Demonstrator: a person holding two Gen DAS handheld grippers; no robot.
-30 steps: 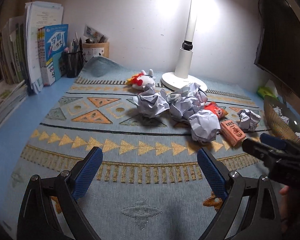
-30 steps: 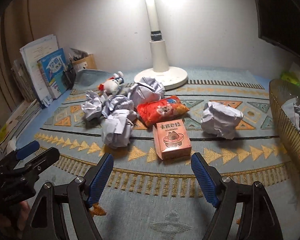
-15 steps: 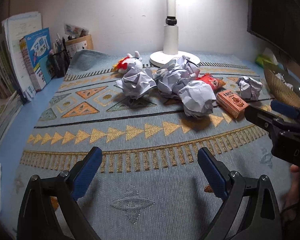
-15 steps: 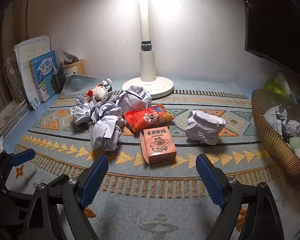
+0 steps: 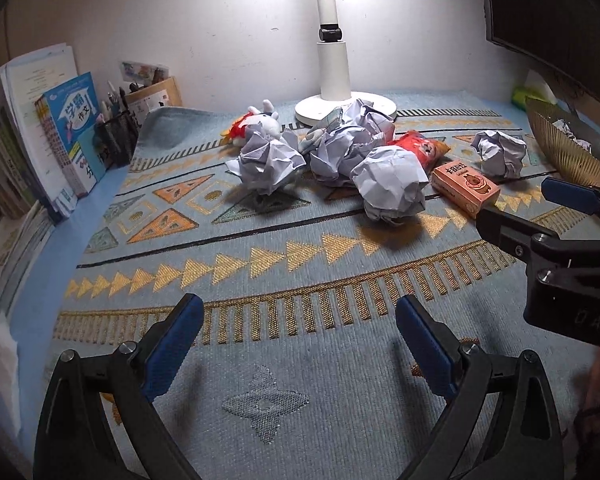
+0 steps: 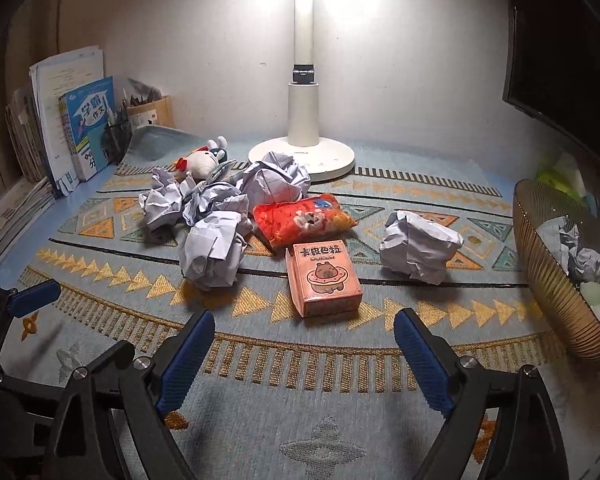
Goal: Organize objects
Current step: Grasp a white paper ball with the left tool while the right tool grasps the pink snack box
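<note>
**A:** How far along are you? From where you stand, the ribbed amber glass bowl at the right edge of the desk already has a few crumpled white paper balls and something pale green inside it, so part of the tidying looks done.

**B:** Part, yes, but most is left. On the patterned blue-and-gold woven mat you have a cluster of crumpled white paper wads in front of the white lamp base, with a small white plush toy with a red bow behind them.

**A:** And beside the cluster?

**B:** A red crinkly snack bag, a pink cardboard box with a cartoon animal on its face lying just in front of the bag, and one lone crumpled paper ball between the box and the bowl.

**A:** What are your tools doing?

**B:** Your right gripper has its blue-padded jaws spread wide with nothing between them; it hovers over the mat, aimed at the pink box. Your left gripper is likewise wide apart and empty, low over the bare front of the mat.

**A:** So nothing is in hand.

**B:** Right. Judging by what lies loose, you are well short of halfway. The pink box or the lone ball nearest the bowl looks like your easiest next pick.
</note>
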